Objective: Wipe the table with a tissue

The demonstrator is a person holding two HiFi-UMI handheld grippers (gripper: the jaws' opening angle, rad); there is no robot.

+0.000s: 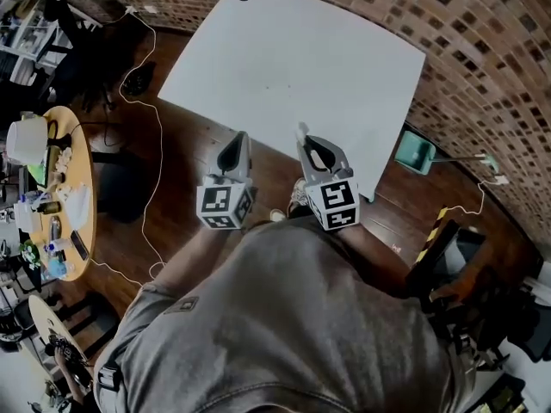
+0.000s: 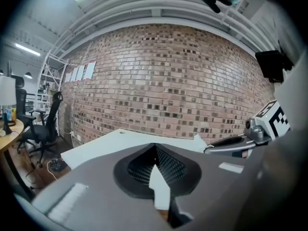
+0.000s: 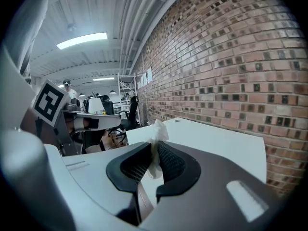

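White tissue [image 3: 156, 129] sticking up from right gripper [image 3: 155, 147], jaws pinching it tight. Left gripper [image 2: 154, 147] hanging alongside, jaws together, empty. Table [image 1: 293, 67] lying ahead and below both. Right gripper reaching over near edge, so likely leading wipe.

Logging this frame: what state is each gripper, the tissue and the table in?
Left gripper, shut, empty.
Right gripper, shut on the tissue.
Tissue, crumpled, pinched between the jaws, sticking out past their tips, off the table.
Table, not touched by either gripper.
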